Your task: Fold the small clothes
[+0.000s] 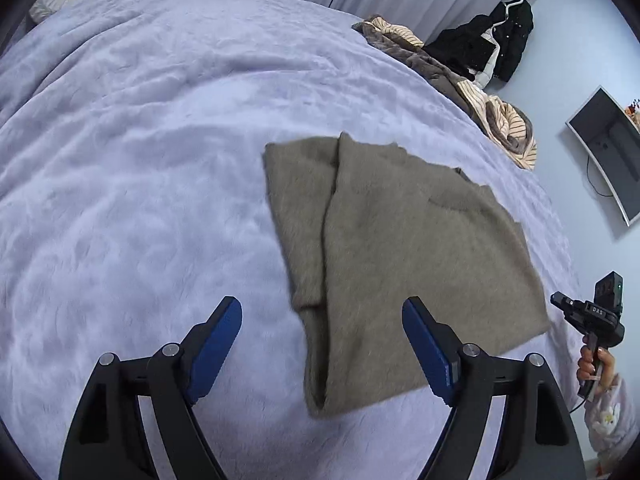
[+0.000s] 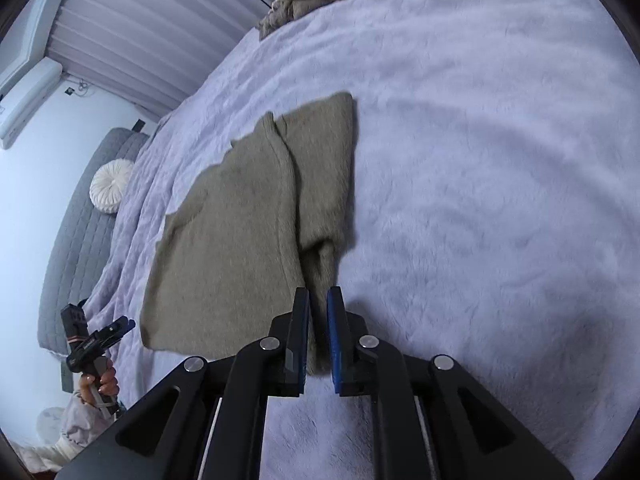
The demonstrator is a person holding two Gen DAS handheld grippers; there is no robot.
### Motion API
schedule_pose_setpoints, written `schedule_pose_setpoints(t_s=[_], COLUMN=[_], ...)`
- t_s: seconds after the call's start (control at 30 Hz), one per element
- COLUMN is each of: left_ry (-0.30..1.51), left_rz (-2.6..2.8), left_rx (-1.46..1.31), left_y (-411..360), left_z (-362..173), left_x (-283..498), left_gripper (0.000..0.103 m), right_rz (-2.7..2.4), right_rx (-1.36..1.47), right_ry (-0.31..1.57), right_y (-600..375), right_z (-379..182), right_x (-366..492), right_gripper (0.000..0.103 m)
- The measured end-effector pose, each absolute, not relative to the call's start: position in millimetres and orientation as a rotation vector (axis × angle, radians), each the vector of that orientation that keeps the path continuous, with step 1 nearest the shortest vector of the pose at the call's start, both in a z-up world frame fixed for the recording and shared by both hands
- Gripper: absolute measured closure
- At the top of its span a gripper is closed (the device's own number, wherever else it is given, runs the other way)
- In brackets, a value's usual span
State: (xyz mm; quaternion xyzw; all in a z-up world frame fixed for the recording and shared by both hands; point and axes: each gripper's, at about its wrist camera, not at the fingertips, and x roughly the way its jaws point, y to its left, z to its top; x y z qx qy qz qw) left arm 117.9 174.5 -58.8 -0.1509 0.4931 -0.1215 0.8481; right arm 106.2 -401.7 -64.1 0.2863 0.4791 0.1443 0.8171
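An olive-brown fuzzy garment lies flat on the lavender bedspread, with one side folded over along a long crease. My left gripper is open and empty, held above its near edge. In the right wrist view the garment lies ahead and to the left. My right gripper is nearly closed, its jaws a narrow gap apart around the garment's folded sleeve end; I cannot tell whether they pinch it. Each gripper also shows in the other view, hand-held: the right one and the left one.
A heap of striped and brown clothes lies at the bed's far edge. A black garment hangs on the wall by a monitor. A round white cushion rests against the grey headboard. Curtains run behind the bed.
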Motion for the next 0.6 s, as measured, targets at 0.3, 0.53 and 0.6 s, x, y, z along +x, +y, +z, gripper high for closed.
schedule_pose_setpoints(t_s=[0.3,0.53,0.6], left_ry=[1.128,1.173,1.082], left_rz=[-0.275,-0.32,-0.292], left_rx=[-0.275,-0.147,-0.075], left_y=[114,81,81], left_z=[-88,-112,-104], left_x=[251,272,263], left_gripper=[0.021,0.088,0.092], right_rz=[0.293,0.284,0.29], right_rx=[0.638,0.498,0.365], right_ry=[1.036,1.115,1.082], right_y=[-354,-314,-299], right_z=[-61,-85,-78], right_x=[219,282,277], right_gripper=[0.055,0.093,0.093])
